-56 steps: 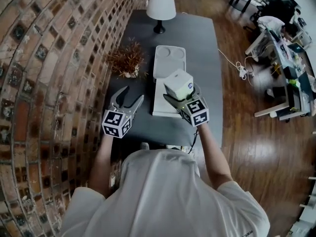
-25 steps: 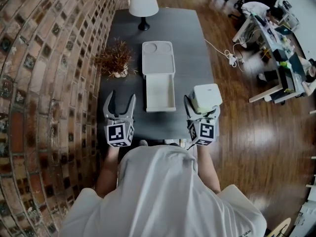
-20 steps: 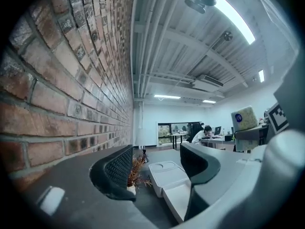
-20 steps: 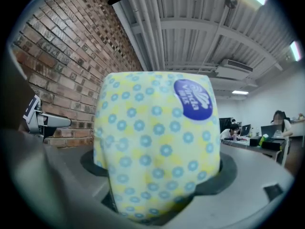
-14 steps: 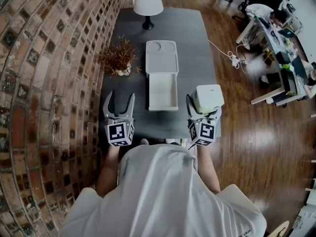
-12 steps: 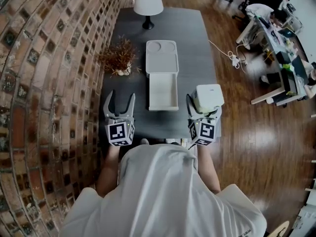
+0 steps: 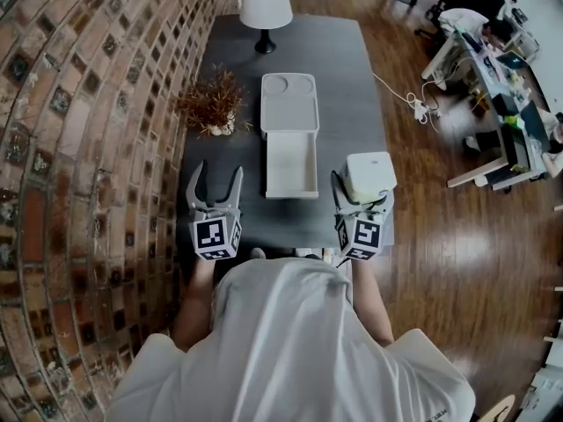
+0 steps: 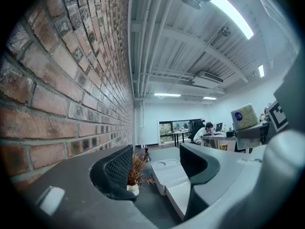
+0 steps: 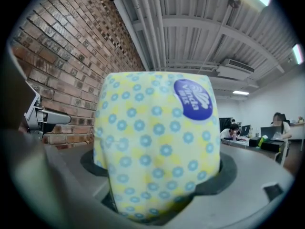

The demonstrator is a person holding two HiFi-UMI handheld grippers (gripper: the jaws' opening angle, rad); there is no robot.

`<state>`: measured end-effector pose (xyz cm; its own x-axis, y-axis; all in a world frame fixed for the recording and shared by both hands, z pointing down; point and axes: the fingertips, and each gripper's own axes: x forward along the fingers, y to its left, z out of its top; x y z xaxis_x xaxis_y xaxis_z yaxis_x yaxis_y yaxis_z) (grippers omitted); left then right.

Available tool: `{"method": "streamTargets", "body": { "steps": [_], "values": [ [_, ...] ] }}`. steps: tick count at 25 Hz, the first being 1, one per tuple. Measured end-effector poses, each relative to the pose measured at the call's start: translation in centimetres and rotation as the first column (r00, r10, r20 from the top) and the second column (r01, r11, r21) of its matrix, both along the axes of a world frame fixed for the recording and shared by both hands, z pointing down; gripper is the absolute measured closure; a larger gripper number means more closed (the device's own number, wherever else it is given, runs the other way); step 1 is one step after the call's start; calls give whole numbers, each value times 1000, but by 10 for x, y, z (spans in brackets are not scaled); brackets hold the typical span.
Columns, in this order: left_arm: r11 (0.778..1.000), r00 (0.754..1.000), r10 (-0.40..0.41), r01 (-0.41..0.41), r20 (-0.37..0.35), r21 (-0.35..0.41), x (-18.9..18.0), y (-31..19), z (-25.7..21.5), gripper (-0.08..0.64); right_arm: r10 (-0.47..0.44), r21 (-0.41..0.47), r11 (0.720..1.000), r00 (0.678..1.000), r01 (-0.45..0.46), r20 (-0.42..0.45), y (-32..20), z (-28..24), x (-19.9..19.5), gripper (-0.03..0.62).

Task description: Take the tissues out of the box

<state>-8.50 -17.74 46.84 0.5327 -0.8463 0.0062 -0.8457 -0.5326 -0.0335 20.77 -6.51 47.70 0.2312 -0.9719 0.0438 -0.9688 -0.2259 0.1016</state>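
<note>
The tissues [image 9: 157,142], a soft pack in yellow wrap with blue flowers, are clamped in your right claw [image 7: 362,190], with its 2 jaws pressing on the flanks. In the head view the tissues [image 7: 369,174] hang to the right of the box [image 7: 290,161], well apart from it, about at the bench [image 7: 343,86] edge on that side. The wood floor [image 7: 440,236] lies just beyond.

The box lies open with its lid [image 7: 288,104] at its far end, and its tray looks bare. So I judge the take-out done, and the step in hand is carrying the tissues clear.

Your left claw [image 7: 215,178] is spread wide with nothing between the jaws, and hovers left of the box.

For the next move, I'd bring the tissues inward to a bare patch of bench right of the box. Lower them until they rest flat, and only then part the jaws. If you let go where you are, they may drop to the floor.
</note>
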Motion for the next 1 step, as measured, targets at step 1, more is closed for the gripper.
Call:
{"method": "streamTargets", "body": {
  "steps": [1],
  "values": [
    [1000,1000,-2,2,-2,-1,0,0,0,252,-1,-1,1000,1000,1,-3,0,0,0,86]
  ]
}}
